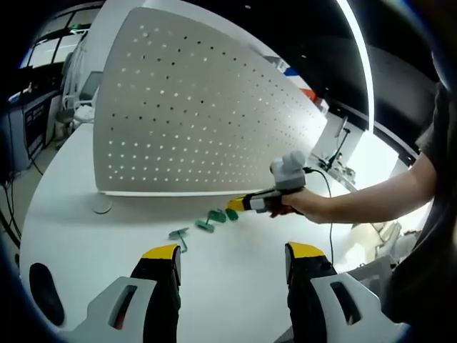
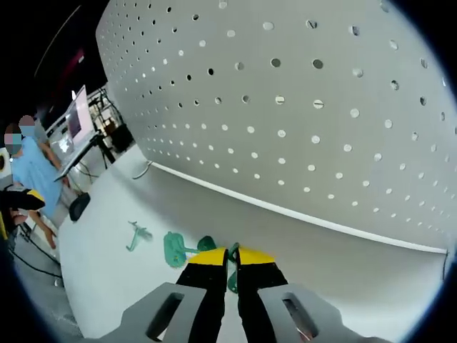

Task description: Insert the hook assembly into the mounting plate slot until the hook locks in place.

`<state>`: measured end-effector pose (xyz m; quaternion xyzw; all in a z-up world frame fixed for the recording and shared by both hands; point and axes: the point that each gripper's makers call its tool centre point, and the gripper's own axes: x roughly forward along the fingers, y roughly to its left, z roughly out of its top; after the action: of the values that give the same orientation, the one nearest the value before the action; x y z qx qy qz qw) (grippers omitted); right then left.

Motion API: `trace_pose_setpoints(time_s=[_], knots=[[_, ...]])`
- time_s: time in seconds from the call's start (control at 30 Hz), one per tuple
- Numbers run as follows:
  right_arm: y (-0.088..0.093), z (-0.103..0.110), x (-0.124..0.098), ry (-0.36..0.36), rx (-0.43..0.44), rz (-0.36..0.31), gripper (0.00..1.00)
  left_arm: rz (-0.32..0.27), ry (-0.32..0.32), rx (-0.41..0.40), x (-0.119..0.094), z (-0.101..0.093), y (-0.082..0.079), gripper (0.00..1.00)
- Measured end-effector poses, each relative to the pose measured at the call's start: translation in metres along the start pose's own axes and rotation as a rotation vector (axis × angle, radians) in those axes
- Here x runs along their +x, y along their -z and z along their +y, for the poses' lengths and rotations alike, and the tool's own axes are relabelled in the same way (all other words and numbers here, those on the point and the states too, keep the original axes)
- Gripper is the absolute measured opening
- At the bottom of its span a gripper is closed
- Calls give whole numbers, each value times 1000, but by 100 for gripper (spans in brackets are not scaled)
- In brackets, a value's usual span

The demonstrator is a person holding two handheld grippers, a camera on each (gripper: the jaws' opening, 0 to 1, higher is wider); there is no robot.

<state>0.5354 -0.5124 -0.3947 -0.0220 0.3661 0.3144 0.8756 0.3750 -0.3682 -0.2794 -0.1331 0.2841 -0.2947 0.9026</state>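
Matt grey perforated metal pegboard (image 1: 207, 107), smooth white table (image 1: 235, 286), glossy green plastic hooks (image 2: 175, 249)

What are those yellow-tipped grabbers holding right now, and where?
The right hand-held gripper is shut on a green hook, pinching one end; which part is unclear. The left hand-held gripper is open and holds nothing.

Left gripper (image 1: 232, 261): two black jaws capped with yellow tips, carried on pale grey slotted mounts. Right gripper (image 2: 232, 259): same black jaws, yellow tips, grey slotted mounts; seen from the left gripper view, a grey body with a black cable trailing. A dark short sleeve (image 1: 437, 132) is worn.
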Motion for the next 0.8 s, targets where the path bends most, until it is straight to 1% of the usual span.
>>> trace_pose_setpoints(time_s=[0.2, 0.33, 0.53, 0.63, 0.8], knots=[[1, -2, -3, -21, 36, -19, 1, 4, 6, -2, 1, 0, 1, 60], [1, -3, -3, -13, 36, -21, 0, 3, 7, -4, 3, -1, 0, 60], [0, 1, -6, -4, -5, -35, 0, 9, 3, -7, 4, 1, -1, 59], [-2, 4, -9, -10, -17, -40, 0, 7, -1, -13, 4, 3, -3, 58], [-14, 12, -24, -24, -48, -90, 0, 1, 3, -28, 8, 1, -6, 57]])
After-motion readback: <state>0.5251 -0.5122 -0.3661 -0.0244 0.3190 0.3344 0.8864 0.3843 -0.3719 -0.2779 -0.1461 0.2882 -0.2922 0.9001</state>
